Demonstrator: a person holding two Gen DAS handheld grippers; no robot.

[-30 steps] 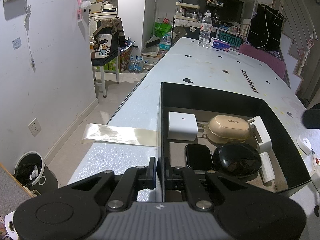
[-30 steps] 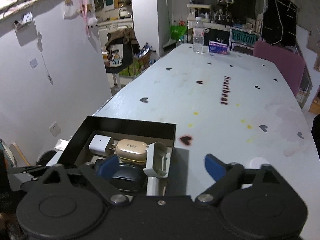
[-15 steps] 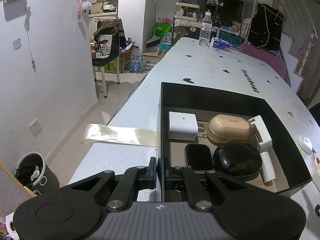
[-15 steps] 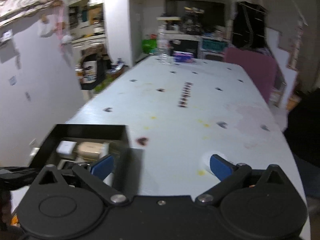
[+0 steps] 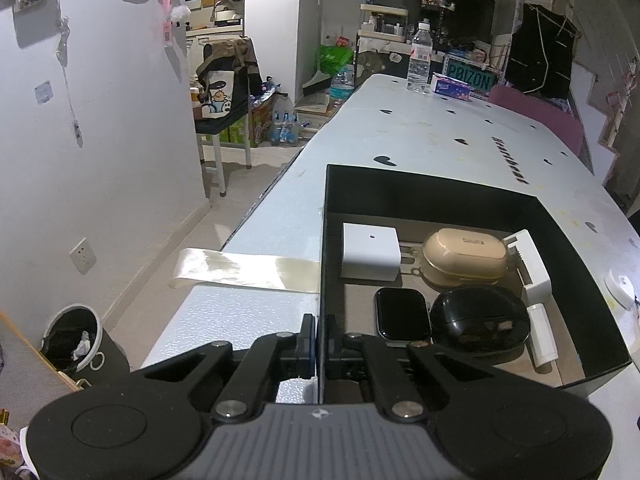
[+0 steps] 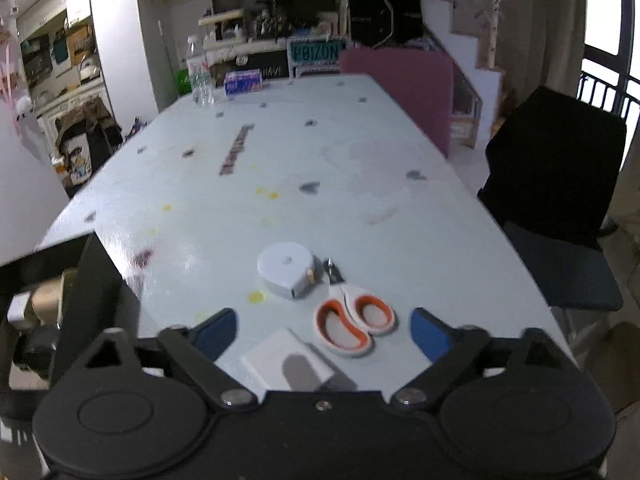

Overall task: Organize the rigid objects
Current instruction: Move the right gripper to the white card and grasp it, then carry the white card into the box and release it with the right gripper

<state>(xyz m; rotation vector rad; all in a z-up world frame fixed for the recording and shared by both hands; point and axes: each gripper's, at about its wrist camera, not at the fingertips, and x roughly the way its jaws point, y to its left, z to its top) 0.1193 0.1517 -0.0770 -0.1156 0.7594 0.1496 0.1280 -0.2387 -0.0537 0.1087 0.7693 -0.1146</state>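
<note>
A black open box [image 5: 432,196] stands on the white table's near left corner. It holds a white charger cube [image 5: 370,252], a beige earbud case [image 5: 464,256], a black round case [image 5: 478,320], a dark-screened watch [image 5: 402,312] and a white clip [image 5: 532,268]. My left gripper [image 5: 320,340] is shut on the box's left wall. Right of the box [image 6: 100,280], my right gripper [image 6: 323,330] hangs over orange-and-white scissors [image 6: 352,320] and a flat white piece [image 6: 286,360]; its jaws are closing and touch nothing. A round white tape measure [image 6: 286,270] lies just beyond.
A water bottle [image 6: 200,76] and a tissue pack [image 6: 242,82] stand at the table's far end. A pink chair [image 6: 404,84] and a black chair [image 6: 556,184] line the right side. A waste bin [image 5: 72,340] sits on the floor to the left.
My right gripper swung right and down, from above the box to above the scissors and tape measure. The left gripper and the box kept still.
</note>
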